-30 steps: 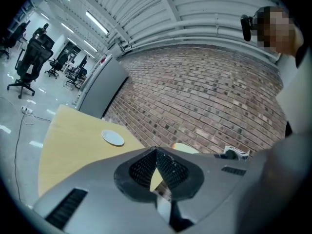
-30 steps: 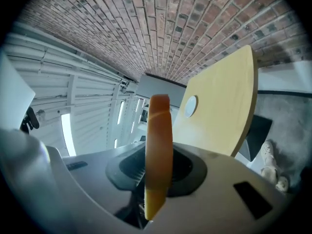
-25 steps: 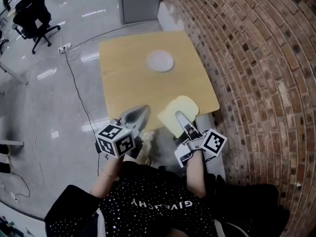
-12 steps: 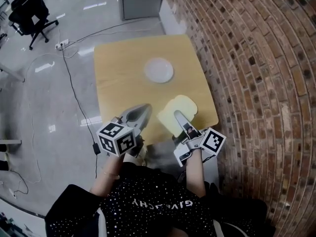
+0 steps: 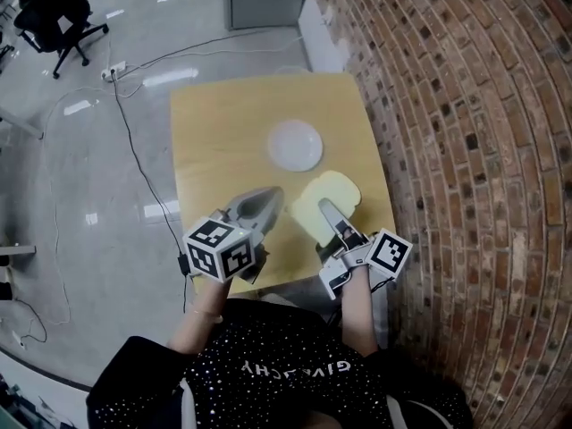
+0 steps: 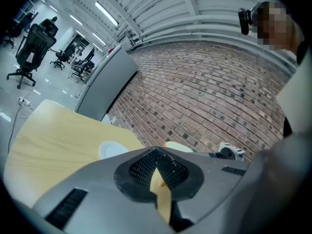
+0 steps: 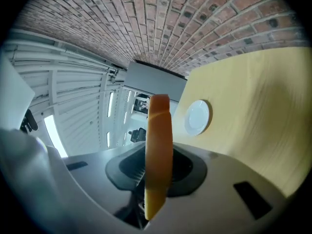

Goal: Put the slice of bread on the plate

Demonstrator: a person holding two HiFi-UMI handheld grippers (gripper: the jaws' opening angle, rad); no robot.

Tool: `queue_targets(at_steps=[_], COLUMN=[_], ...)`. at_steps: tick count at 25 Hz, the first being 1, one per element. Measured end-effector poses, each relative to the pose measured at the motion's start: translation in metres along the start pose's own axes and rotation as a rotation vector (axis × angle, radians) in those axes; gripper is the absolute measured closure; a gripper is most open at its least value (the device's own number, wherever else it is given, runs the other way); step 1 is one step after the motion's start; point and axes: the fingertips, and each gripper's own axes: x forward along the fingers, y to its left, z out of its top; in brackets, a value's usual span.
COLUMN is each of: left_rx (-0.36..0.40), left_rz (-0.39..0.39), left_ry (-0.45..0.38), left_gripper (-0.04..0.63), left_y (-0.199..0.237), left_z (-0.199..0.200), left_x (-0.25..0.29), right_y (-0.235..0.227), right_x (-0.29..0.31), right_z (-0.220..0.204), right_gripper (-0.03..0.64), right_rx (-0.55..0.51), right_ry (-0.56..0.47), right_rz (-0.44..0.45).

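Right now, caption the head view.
Right gripper holds the bread slice over the table edge, short of the white plate.

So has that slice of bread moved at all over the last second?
Yes. The slice of bread, clamped in the right gripper, has travelled toward the plate: the gap between them has shrunk in the head view.

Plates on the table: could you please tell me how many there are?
1. The white plate lies on the table, just beyond the bread slice in the right tool. None seems hidden.
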Motion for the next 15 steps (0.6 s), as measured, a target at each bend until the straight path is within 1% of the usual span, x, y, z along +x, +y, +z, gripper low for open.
queue_targets(at_steps=[3,6,10,13,15], left_rx=[-0.016,-0.026,-0.043,-0.037,-0.031], left_rz=[-0.002,0.014,0.032,0.062,0.092], left_ry=[-0.002,0.003,-0.007,0.003,0.011], left_gripper=[0.584,0.584,0.584,0.584,0.584], left_y=[0.011,0.026,0.036,0.045,0.053], left_z=[0.003,0.004,0.010,0.007,0.006], left_x=[0.009,0.018,0.031,0.041,0.049], right_y=[-0.005,-0.009,-0.015,-0.021,-0.027], right_x=[0.017,0.033,0.044,0.052,0.059], right_z=[0.005,0.012,0.031,0.047,0.058], right_gripper=[0.522,0.522,0.522,0.522,0.522], right_rx=[-0.007,-0.006,-0.025,-0.053,-0.074], right_ry=[0.026,0.042,0.061,0.091,0.115], right_rz=[-0.010,-0.022,-0.046,-0.044,-0.059])
